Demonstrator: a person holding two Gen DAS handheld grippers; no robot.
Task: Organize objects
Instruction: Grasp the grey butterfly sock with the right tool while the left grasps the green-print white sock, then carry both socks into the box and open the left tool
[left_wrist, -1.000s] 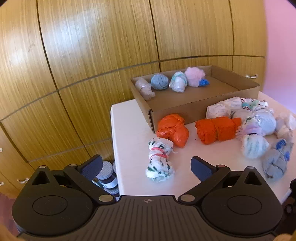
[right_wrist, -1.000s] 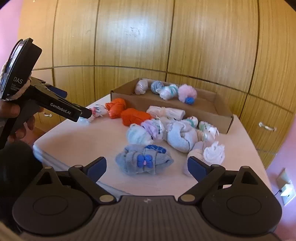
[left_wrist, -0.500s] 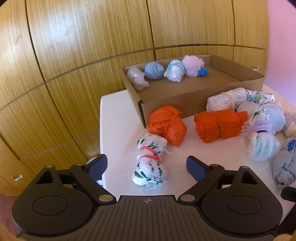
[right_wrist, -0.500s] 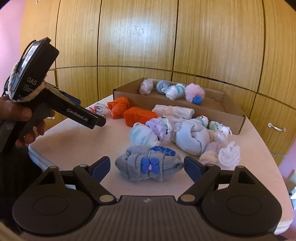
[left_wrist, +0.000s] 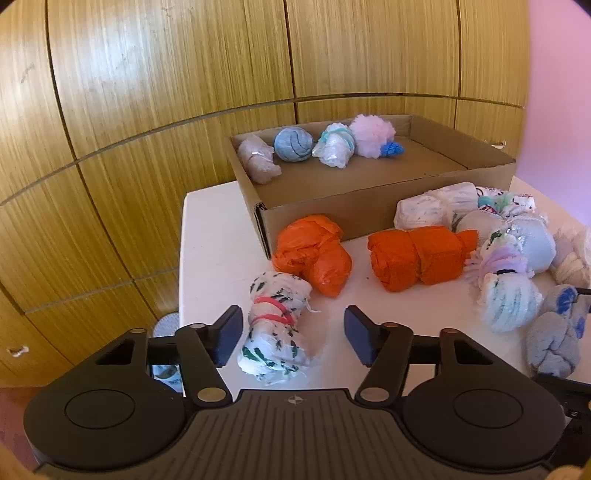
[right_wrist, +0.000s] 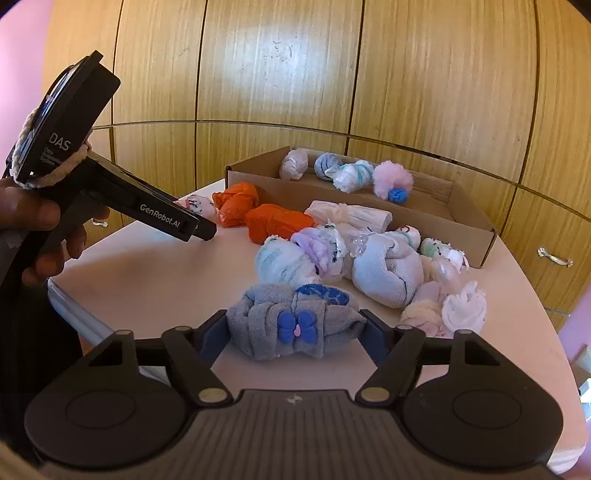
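Left claw (left_wrist: 291, 338) is closing around the white sock roll with green marks and a pink band (left_wrist: 277, 332); its left pad looks to be at the roll's side, the right pad is clear of it, so we count no grip yet; the roll lies on the white table (left_wrist: 214, 243) near its left edge. Right claw (right_wrist: 293, 334) is closing on the grey sock bundle with the blue bow (right_wrist: 293, 319); both pads sit against the bundle's ends, and we cannot tell how firmly they press; the bundle rests on the table's near edge in the right wrist view. We see the left claw's body (right_wrist: 155, 212) from the side in that view, held by a hand (right_wrist: 40, 229). Just beyond the green-marked roll lie two orange rolls (left_wrist: 314, 254) (left_wrist: 417, 258), the first touching the cardboard box (left_wrist: 332, 218); to their right we see a heap of pale rolled socks (left_wrist: 509, 258). Inside the box four rolls line the far wall: a beige one (left_wrist: 258, 162), a blue ball (left_wrist: 293, 144), a white and teal one (left_wrist: 334, 146), a pink fluffy one (left_wrist: 371, 134); wooden cabinet doors (left_wrist: 147, 92) stand behind the table.
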